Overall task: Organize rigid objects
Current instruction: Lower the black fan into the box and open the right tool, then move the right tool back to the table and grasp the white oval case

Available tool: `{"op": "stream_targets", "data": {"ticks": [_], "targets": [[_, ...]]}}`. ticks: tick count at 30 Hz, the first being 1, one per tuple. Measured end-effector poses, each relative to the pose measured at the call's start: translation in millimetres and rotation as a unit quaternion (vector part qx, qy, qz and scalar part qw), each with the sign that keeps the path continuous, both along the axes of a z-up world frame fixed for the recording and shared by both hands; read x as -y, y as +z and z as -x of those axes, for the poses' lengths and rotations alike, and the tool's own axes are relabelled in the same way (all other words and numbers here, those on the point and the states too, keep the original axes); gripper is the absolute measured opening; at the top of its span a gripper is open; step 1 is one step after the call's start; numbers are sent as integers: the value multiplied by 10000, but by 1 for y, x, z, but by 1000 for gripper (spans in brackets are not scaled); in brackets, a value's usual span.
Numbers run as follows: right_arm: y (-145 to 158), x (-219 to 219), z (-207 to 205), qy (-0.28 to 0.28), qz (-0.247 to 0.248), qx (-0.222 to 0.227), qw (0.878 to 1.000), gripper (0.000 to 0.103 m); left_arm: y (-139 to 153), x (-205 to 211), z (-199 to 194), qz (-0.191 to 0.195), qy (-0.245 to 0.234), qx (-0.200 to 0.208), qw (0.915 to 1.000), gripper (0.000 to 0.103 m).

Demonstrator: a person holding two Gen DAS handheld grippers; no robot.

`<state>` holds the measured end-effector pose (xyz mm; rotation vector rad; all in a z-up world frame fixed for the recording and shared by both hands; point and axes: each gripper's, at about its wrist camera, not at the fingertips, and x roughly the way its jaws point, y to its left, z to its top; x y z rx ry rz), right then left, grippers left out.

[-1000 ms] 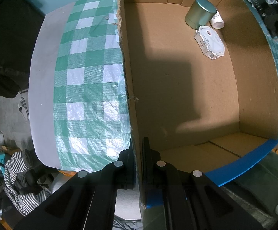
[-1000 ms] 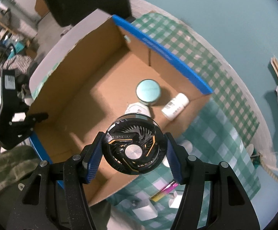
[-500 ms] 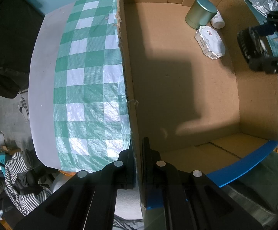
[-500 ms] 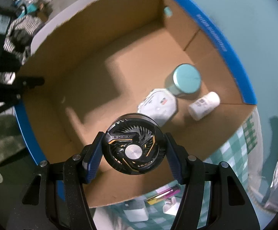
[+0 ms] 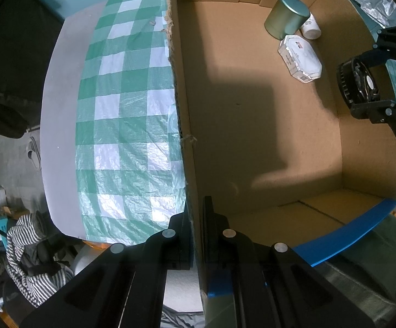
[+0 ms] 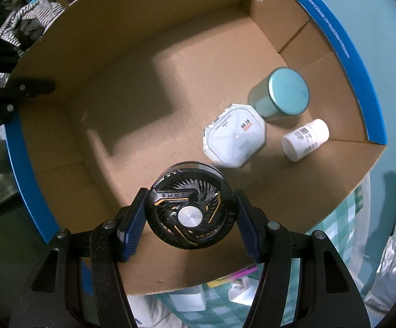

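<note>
A: Which step is this?

B: Placing, I'd judge. The right tongs [image 6: 189,218] are clenched on a round black fan [image 6: 188,214], blue pads pressing its rim from both sides, and it hangs over the floor of the cardboard box [image 6: 143,87], near the front wall.

A: And the other hand?

B: The left tongs [image 5: 196,235] are pinched tight on the box's side wall (steadying it, most likely), with the green-checked cloth [image 5: 126,114] on the bench just outside that wall.

A: What's inside the box?

B: Three things grouped toward one corner: a teal tin [image 6: 282,93] standing upright, a white octagonal case [image 6: 234,135] just beside it, and a white pill bottle [image 6: 305,139] lying on its side.

A: So the next move?

B: Probably lowering the fan onto bare cardboard beside the octagonal case, without knocking it, then letting the pads part. Whether the fan touches the floor yet, I cannot tell.
</note>
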<state>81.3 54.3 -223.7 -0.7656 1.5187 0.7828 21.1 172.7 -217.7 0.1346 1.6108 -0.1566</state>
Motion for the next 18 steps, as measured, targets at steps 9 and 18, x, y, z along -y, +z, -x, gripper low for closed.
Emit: {"op": "stream_targets", "data": {"ticks": [9, 18], "targets": [[6, 7, -1, -232, -123, 34, 9997, 62, -1, -1, 0, -15, -11, -3, 10000, 5], [41, 34, -16, -935, -556, 112, 9940, 63, 0, 0, 1, -9, -18, 19, 10000, 5]]}}
